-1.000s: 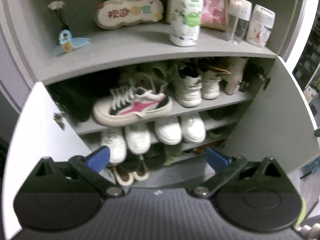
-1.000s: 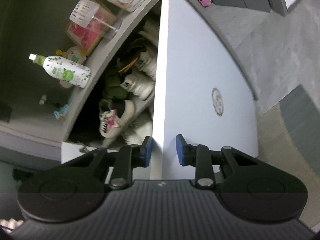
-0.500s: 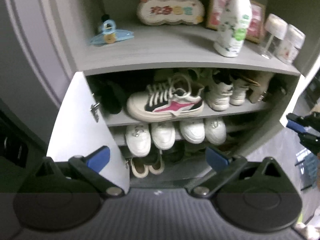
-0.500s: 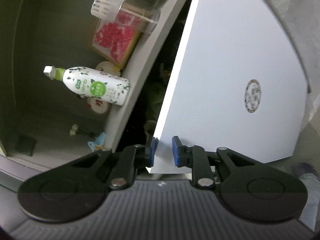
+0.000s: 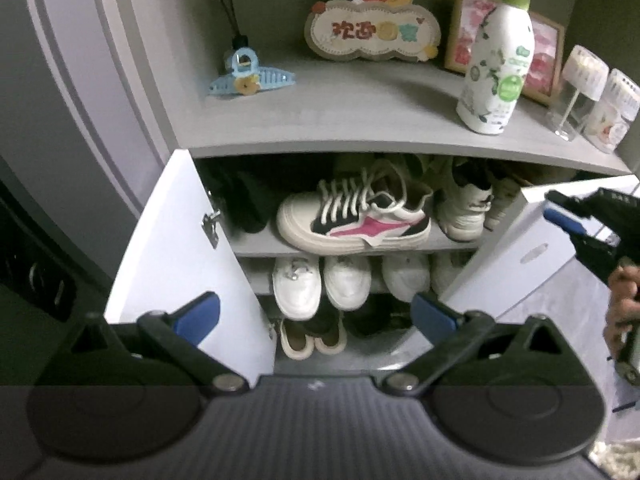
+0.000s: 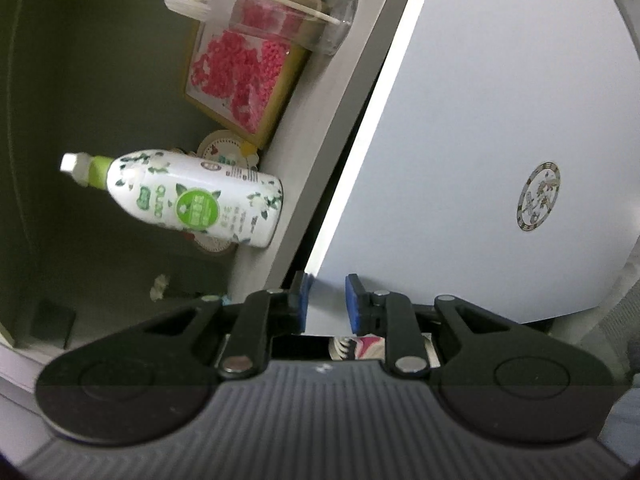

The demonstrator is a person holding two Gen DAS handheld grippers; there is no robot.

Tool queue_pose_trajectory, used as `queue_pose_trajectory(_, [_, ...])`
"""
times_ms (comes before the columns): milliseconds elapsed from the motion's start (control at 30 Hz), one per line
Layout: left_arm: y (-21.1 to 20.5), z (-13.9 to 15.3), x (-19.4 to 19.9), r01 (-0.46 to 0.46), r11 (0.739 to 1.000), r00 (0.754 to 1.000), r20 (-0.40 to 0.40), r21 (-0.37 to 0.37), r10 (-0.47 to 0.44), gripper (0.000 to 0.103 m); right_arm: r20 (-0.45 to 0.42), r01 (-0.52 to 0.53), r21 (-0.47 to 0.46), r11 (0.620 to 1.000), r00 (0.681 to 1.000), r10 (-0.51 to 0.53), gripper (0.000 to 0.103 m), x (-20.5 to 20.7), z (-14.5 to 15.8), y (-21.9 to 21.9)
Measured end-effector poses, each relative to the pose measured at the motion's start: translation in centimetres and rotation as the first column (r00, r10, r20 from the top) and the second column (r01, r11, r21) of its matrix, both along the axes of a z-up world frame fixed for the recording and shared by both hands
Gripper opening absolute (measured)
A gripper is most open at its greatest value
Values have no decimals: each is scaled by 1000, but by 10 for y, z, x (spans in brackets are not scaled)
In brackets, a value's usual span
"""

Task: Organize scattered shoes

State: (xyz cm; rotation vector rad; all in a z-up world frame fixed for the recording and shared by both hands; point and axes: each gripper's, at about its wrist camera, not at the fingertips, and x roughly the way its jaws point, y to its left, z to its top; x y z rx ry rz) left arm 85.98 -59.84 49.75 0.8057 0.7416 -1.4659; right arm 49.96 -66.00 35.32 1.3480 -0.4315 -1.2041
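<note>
A white, black and pink sneaker lies sideways on the upper shelf of the shoe cabinet, with white shoes in a row on the shelf below and beige shoes at the bottom. My left gripper is open and empty in front of the cabinet. My right gripper straddles the edge of the right cabinet door with its blue pads either side, narrowly open. The right gripper also shows in the left wrist view at the right door.
The left cabinet door stands open. On the cabinet top are a spray bottle, a welcome sign, a picture frame, a blue hair clip and two diffuser jars. Grey floor lies to the right.
The right door has swung further shut with my right gripper on its edge, hiding most of the shoes from the right view. My left gripper has drawn back and shifted left.
</note>
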Motion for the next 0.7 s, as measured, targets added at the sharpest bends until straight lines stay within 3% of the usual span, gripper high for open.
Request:
queue_pose_trajectory(233, [8,-8,-10,26,999,999,-39,22,-25,103,-3,19,21,1000,1000,-19,24,3,4,-16])
queue_pose_trajectory(400, [20,-14,-21,53,998,996,-75,34,-50,103,-133,-70,57,996,988,78,23,10,21,-7])
queue_pose_trajectory(567, [32,-24,-40,52,996,995,-91,65,-46,103,-264,-212,92,973,937,230,23,18,33,13])
queue_pose_trajectory(700, [37,-29,-68,-51,996,997,-57,71,56,103,-311,-383,118,916,862,400,23,8,32,10])
